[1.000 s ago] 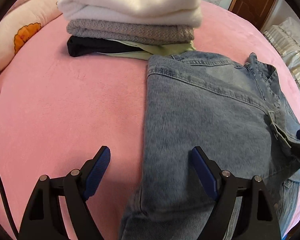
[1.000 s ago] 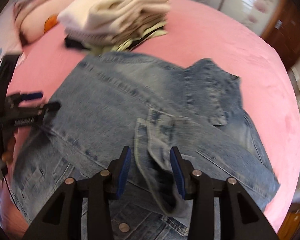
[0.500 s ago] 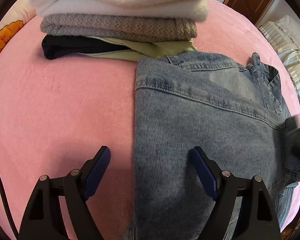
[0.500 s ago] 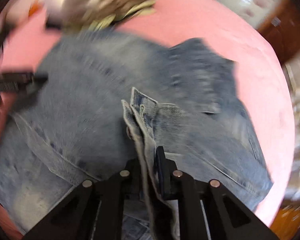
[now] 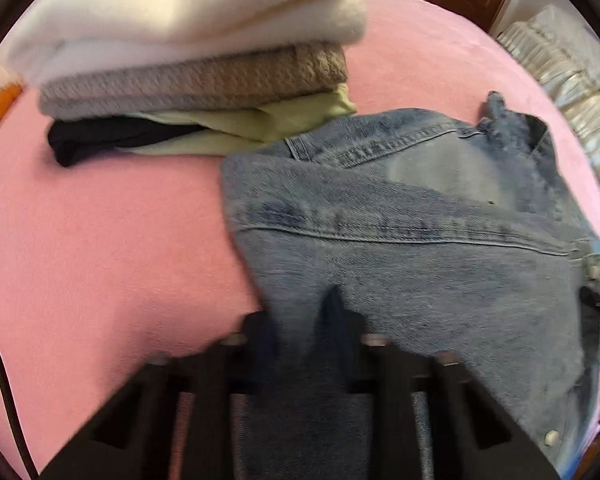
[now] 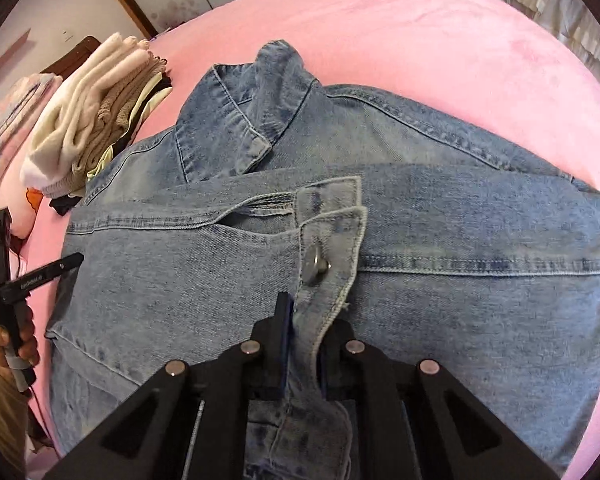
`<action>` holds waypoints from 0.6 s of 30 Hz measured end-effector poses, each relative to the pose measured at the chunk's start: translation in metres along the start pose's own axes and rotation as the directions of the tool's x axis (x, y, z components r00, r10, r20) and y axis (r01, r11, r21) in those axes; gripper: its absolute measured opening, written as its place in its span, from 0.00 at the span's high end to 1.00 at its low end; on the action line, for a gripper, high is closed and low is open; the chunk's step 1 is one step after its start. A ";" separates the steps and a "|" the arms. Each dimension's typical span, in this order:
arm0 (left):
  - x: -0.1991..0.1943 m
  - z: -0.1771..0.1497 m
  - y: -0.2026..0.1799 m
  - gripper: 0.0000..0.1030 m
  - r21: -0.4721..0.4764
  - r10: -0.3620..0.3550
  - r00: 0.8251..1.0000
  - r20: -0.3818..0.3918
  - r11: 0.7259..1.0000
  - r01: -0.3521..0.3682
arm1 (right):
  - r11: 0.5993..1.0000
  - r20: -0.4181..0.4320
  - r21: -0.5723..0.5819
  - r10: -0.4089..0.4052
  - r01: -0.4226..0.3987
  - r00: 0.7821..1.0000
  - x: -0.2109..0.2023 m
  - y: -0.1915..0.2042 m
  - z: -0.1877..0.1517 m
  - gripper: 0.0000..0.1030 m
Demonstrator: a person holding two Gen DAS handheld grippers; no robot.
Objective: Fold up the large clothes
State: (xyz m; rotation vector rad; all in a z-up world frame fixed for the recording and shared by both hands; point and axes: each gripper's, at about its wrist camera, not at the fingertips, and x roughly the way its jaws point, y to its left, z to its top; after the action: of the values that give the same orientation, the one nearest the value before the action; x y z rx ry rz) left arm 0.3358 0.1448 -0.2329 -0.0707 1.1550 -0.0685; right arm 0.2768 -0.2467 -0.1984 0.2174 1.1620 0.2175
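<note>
Denim jacket [image 6: 439,220] lies on the pink bed [image 6: 439,60]. Left gripper [image 5: 300,316] pinches its side edge, right gripper [image 6: 303,316] its buttoned cuff [image 6: 329,240], fingers narrow. Risk: thin bites slip when lifted, spoiling the fold. Gripper lettering is too small to read.

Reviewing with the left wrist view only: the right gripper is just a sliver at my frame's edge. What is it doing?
Observer: The right gripper is shut on a cuff of the denim jacket.
Operator: Is that cuff fastened?
Observer: A metal button shows on it; whether it is fastened, I cannot tell.
Operator: What holds my left gripper?
Observer: A hand wraps its handle.
</note>
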 end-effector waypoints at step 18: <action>-0.030 -0.027 0.029 0.93 -0.161 0.077 0.969 0.234 0.986 -0.040 | 0.998 0.160 -0.006 -0.058 0.060 0.985 0.014 0.007 0.028 0.91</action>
State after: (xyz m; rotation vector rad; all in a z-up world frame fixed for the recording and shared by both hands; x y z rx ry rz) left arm 0.2994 0.1763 -0.2191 -0.1785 0.9181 0.0817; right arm 0.3073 -0.2372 -0.1979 0.1870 1.0066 0.1512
